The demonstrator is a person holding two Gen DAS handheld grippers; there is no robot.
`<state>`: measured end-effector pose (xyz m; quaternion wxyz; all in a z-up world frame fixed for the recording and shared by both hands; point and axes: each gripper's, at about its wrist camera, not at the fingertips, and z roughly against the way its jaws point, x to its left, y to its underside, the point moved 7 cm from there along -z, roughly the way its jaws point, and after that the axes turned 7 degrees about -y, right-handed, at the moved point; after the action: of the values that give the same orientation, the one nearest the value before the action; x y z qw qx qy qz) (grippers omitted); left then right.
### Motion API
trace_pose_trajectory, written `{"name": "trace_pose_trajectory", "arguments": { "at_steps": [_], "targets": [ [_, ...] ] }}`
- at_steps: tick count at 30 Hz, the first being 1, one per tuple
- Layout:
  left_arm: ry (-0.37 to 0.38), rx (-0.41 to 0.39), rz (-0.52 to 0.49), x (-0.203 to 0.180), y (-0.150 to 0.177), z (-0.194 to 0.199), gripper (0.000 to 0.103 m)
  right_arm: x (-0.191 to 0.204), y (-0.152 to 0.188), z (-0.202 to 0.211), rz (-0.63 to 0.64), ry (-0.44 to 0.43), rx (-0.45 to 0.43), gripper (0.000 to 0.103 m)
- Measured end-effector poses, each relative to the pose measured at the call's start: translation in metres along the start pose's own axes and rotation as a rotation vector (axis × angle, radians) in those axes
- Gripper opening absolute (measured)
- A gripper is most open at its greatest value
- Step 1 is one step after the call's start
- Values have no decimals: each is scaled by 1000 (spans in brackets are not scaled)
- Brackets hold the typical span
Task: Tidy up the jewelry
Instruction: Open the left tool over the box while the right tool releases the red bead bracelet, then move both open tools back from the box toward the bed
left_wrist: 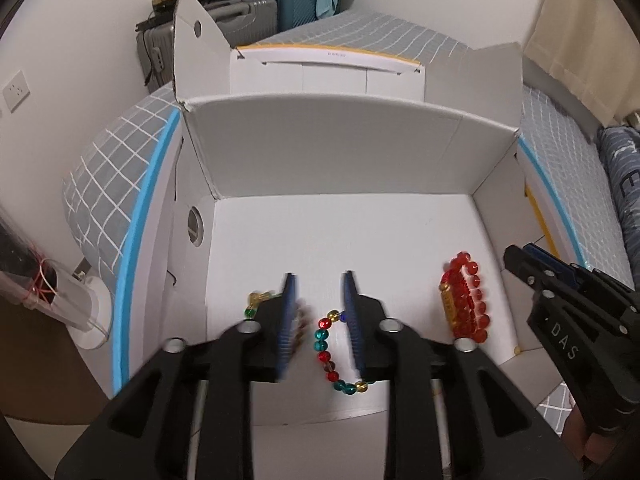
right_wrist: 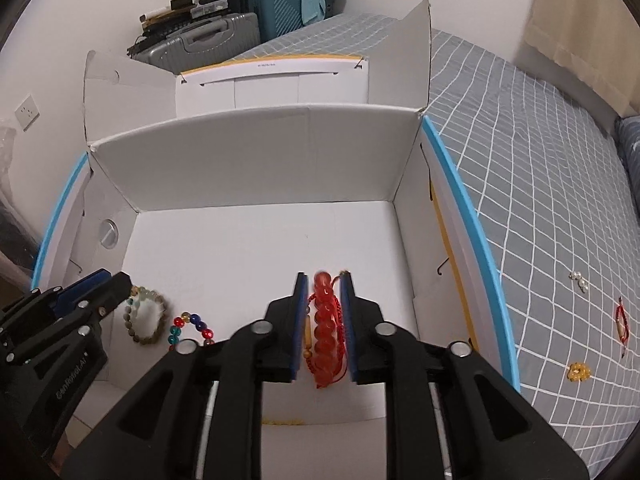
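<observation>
A white cardboard box (left_wrist: 340, 232) lies open on the bed. My left gripper (left_wrist: 320, 292) is open above its floor, over a multicoloured bead bracelet (left_wrist: 328, 354). A red bead bracelet (left_wrist: 464, 300) lies to the right in the left wrist view. In the right wrist view my right gripper (right_wrist: 324, 296) has its blue pads close against the red bead bracelet (right_wrist: 326, 336) and appears shut on it. A pale green-grey bead bracelet (right_wrist: 146, 316) and the multicoloured bracelet (right_wrist: 192, 326) lie on the box floor (right_wrist: 260, 248) at the left, near the left gripper (right_wrist: 100, 284).
On the grey checked bedspread (right_wrist: 540, 200) right of the box lie small white pearls (right_wrist: 579, 280), a red string bracelet (right_wrist: 622, 320) and a yellow bead piece (right_wrist: 578, 372). Suitcases (right_wrist: 224, 36) stand by the far wall. The box flaps (left_wrist: 192, 40) stand upright behind.
</observation>
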<state>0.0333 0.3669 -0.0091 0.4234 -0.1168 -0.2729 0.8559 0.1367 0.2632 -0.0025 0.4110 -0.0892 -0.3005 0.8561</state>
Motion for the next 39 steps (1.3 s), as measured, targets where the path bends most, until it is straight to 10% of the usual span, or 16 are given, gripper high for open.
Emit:
{"name": "trace_pose_trajectory", "arguments": {
  "at_steps": [7, 17, 39],
  "targets": [
    [4, -53, 6, 2, -5, 16, 69, -2, -2, 16, -5, 8, -41, 64],
    [9, -98, 11, -1, -6, 31, 97, -19, -3, 40, -31, 60, -111, 91],
    [157, -169, -186, -142, 17, 87, 97, -199, 24, 133, -205, 240, -190, 95]
  ]
}}
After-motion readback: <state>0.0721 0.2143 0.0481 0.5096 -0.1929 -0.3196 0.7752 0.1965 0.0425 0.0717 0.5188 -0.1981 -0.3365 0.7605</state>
